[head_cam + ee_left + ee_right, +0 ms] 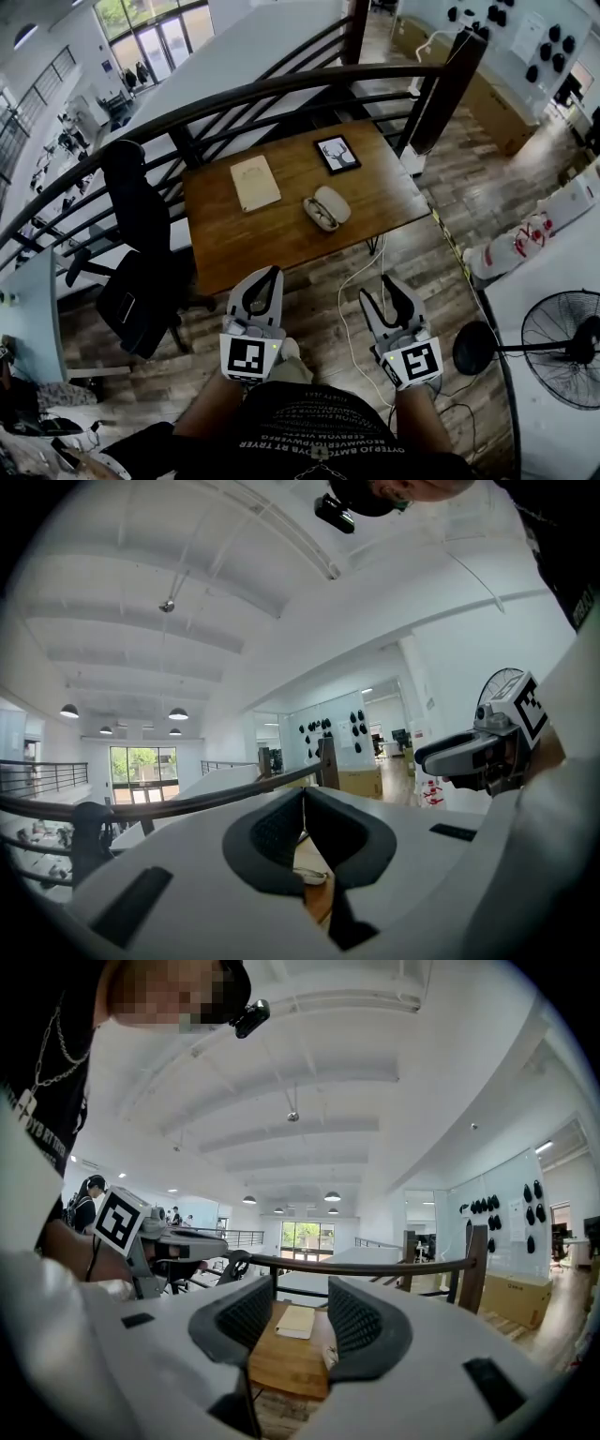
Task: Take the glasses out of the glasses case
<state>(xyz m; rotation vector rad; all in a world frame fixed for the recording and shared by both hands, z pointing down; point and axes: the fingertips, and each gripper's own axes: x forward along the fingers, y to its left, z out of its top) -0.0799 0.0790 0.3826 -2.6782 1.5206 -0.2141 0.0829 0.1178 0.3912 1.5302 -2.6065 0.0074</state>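
Observation:
An open white glasses case (325,208) lies on the wooden table (244,239), and the glasses (320,217) rest in its nearer half. Both grippers hang over the floor in front of the table, well short of the case. My left gripper (275,273) has its jaws together with nothing between them. My right gripper (377,286) is open and empty. In the left gripper view, a sliver of the case (314,876) shows below the closed gripper (302,799). In the right gripper view, the case (330,1354) peeks out beside the right jaw of the open gripper (300,1312).
A beige notebook (255,182) and a framed deer picture (337,154) also lie on the table. A black office chair (141,253) stands to its left, and a dark railing (281,89) runs behind it. A cable (349,291) trails on the floor. A fan (562,347) stands at the right.

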